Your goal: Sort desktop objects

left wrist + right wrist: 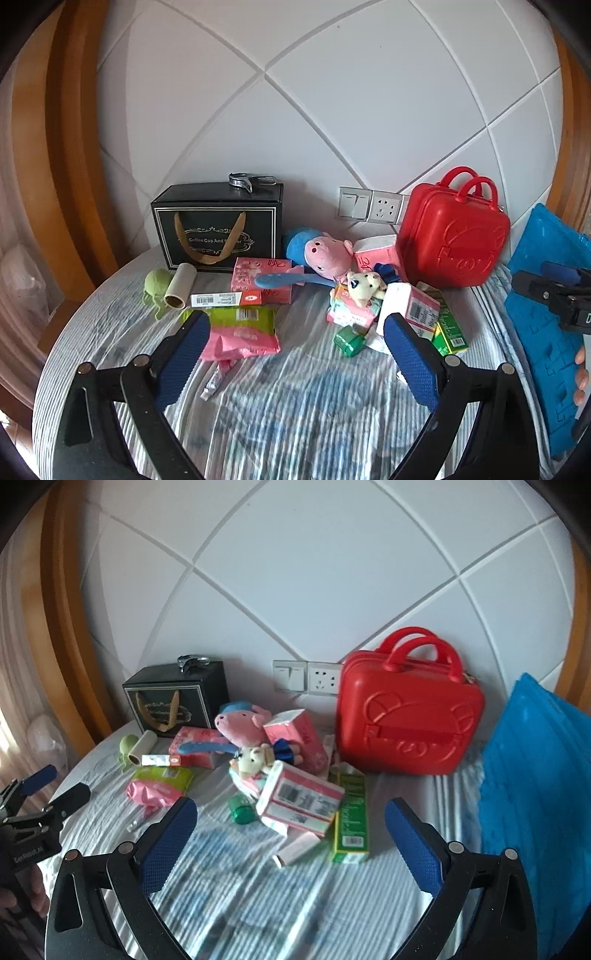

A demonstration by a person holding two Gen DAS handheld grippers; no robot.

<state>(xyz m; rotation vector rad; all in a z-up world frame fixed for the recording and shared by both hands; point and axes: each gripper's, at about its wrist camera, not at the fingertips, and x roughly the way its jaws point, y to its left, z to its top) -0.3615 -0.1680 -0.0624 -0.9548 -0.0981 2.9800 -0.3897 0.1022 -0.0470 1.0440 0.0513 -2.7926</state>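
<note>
Clutter lay heaped mid-table, unsorted; both tongs stood spread wide and empty.

Red case at the wall: rigid, likely light, best lifted by its handles. Black gift box: stiff. Pig toy: soft, squeezable anywhere. Tissue pack: yielding. Left gripper, right gripper.

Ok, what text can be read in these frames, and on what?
"Coffee Cup And S...er", middle hidden by the ribbon: black box.
"GenRobot.AI", small: left tool's body.
Barcodes and print on the white-pink box, green box and other packets: too small or blurred.
</note>
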